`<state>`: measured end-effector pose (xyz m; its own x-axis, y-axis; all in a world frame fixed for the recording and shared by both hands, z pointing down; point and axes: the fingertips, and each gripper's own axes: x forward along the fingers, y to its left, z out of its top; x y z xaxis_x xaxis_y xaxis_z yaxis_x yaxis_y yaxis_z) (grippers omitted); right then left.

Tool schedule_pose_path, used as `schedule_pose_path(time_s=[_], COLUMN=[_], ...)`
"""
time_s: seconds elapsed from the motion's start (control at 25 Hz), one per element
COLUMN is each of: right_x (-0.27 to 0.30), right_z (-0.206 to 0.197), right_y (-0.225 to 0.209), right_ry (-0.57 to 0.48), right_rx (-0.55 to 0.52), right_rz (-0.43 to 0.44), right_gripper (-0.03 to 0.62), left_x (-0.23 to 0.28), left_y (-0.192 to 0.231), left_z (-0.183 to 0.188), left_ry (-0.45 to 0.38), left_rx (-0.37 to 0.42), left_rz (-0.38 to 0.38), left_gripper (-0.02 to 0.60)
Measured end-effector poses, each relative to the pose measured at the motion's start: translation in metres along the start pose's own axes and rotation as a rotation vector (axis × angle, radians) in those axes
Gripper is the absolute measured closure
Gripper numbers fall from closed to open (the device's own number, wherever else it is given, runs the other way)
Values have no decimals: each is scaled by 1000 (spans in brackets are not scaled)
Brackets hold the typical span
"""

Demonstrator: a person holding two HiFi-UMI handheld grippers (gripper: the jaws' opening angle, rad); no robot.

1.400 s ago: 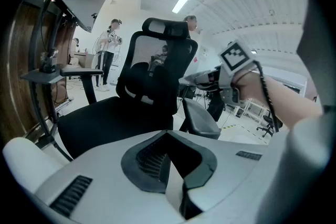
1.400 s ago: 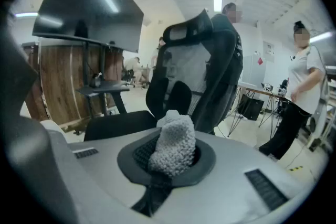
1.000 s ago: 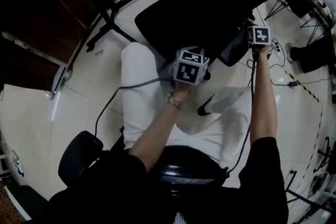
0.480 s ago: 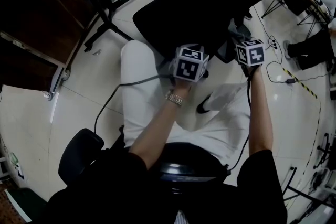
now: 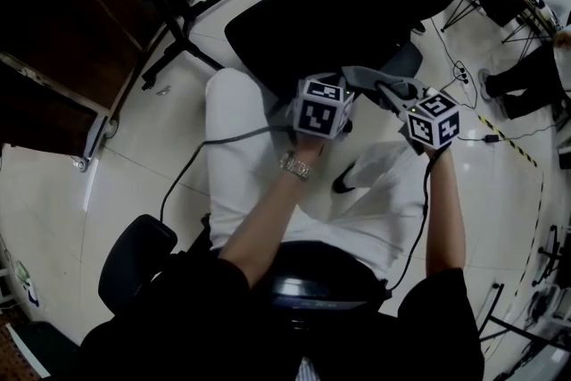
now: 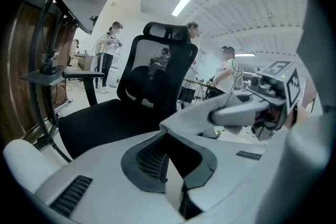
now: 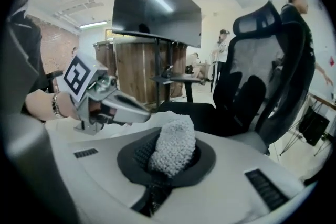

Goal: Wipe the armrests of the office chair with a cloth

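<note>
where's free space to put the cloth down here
The black chair seat ahead is bare, as is the pale floor left of the person's leg. Crowded: cables across the floor at right.

two hand-held grippers [image 6: 176, 162] [image 7: 169, 161], one cloth [image 7: 173, 144], one wristwatch [image 5: 294, 167]

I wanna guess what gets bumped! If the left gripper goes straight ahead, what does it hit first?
Probably the white cloth, held in the right gripper, which is just ahead of the left gripper and its open jaws. The black chair seat lies beyond. Depth is hard to judge.
</note>
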<state>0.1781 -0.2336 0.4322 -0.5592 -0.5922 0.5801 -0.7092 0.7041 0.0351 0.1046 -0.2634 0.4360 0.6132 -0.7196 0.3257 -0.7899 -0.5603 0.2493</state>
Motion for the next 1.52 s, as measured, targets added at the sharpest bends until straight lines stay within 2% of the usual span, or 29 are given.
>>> schedule_pose_path(time_s=[0.08,0.2,0.28,0.36,0.44,0.52,0.64,0.8,1.04,1.28,1.44,1.52], right_x=[-9,-18,-19,-16,-4,10,10,15,17,14,8,-1], right_z=[16,24,17,-2,-29,-51,-61,-52,-37,-33,-43,-31], right_y=[-42,-124,-173,-213,-236,-239,-228,-186,-85,7,40,34], right_ry=[-61,-102,-77,0,108,182,160,106,31,-1,62,5], right_rx=[26,128,193,218,205,183,202,177,109,54,40,64], right_rz=[-106,-309,-432,-535,-584,-574,-581,-500,-303,-115,7,32], right_gripper=[568,568,568,568,568,568,569,568,568,568,568,568], left_x=[-1,-4,-4,-4,-4,-3,-3,0,0,-3,-4,-5], left_y=[1,4,5,6,6,7,11,13,8,11,9,9], left_z=[1,0,-2,-3,-4,-4,-3,-8,-7,-6,-5,-4], left_ry=[-1,-2,-1,0,3,5,5,10,6,1,-12,-19], left_rx=[3,5,5,3,3,0,0,-6,-11,-11,-16,-15], left_rz=[0,3,8,10,10,11,15,16,3,4,2,3], left_gripper=[588,588,588,589,588,588,588,588,588,588,589,588])
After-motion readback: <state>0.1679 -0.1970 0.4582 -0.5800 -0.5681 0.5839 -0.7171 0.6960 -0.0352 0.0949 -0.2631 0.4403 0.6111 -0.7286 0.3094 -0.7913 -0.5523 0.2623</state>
